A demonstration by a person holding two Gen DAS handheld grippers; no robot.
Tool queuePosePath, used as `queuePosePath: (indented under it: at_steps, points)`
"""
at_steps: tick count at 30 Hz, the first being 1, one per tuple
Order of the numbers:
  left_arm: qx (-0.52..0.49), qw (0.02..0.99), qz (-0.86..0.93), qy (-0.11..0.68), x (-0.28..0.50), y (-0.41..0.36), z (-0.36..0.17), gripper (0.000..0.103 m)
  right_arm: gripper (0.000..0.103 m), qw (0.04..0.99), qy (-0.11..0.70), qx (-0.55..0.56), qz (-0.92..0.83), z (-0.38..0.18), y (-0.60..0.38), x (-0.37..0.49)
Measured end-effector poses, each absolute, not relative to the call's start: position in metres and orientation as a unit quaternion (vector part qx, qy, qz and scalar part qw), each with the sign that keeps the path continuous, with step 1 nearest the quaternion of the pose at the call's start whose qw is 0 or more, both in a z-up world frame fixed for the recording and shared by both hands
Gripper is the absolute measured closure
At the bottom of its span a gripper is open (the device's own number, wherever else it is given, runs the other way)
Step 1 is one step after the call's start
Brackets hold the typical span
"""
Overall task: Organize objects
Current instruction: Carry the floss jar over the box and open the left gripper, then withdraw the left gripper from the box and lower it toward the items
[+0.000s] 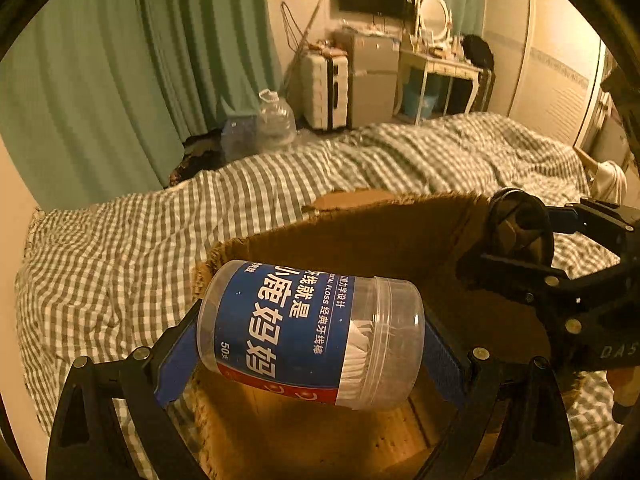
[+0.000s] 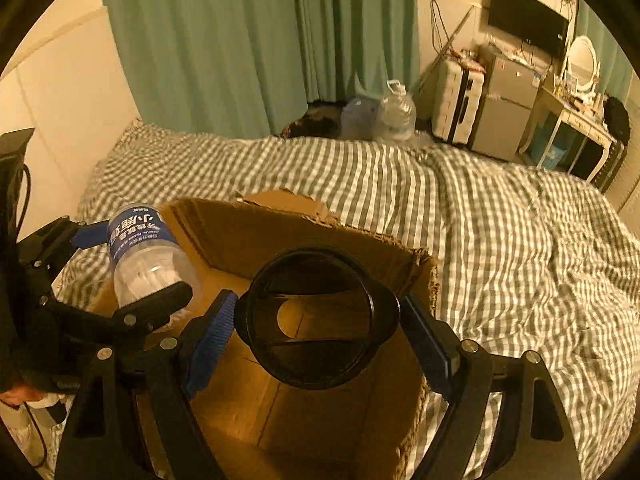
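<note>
Checked bedspread (image 2: 500, 220) — green curtains (image 2: 224, 40) behind

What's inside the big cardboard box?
The cardboard box shows only bare brown floor. The jar and black ring, each held in a claw above it, hide some of the bottom.

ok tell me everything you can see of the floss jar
The floss jar is a clear plastic cylinder with a blue label, white Chinese print, a red band and white floss picks inside. It lies sideways, clamped end to end by the left gripper, held over the open cardboard box.
</note>
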State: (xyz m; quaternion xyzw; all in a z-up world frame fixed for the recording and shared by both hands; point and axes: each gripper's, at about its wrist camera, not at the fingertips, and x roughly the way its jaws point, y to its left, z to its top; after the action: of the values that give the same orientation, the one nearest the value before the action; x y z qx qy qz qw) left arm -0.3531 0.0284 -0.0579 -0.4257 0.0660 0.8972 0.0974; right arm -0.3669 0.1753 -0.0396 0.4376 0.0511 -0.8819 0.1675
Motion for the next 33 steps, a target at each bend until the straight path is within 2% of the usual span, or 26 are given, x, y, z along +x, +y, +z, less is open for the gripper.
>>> queuePosePath:
  at_steps: [8,18,20,22,27,33]
  points:
    - [-0.457,0.097,0.880,0.079,-0.374,0.034,-0.079,0.005,0.021,0.170,0.034,0.478,-0.861,-0.070,0.176,-0.398]
    - [-0.495,0.095,0.862,0.056,-0.389,0.031,-0.091,0.004,0.018,0.171,0.013,0.488,-0.856,-0.074,0.182,-0.405]
    - [-0.492,0.098,0.863,0.053,-0.387,0.030,-0.088,0.001,0.009,0.171,-0.003,0.486,-0.857,-0.071,0.187,-0.404]
    - [-0.485,0.092,0.868,0.054,-0.385,0.031,-0.084,0.000,0.005,0.173,-0.018,0.480,-0.860,-0.068,0.192,-0.403]
    - [-0.473,0.088,0.874,0.068,-0.378,0.036,-0.071,0.000,0.004,0.154,-0.020,0.461,-0.874,-0.050,0.199,-0.395]
    - [-0.430,0.075,0.898,0.051,-0.360,0.026,-0.026,0.000,0.001,0.138,-0.005,0.427,-0.894,-0.009,0.202,-0.376]
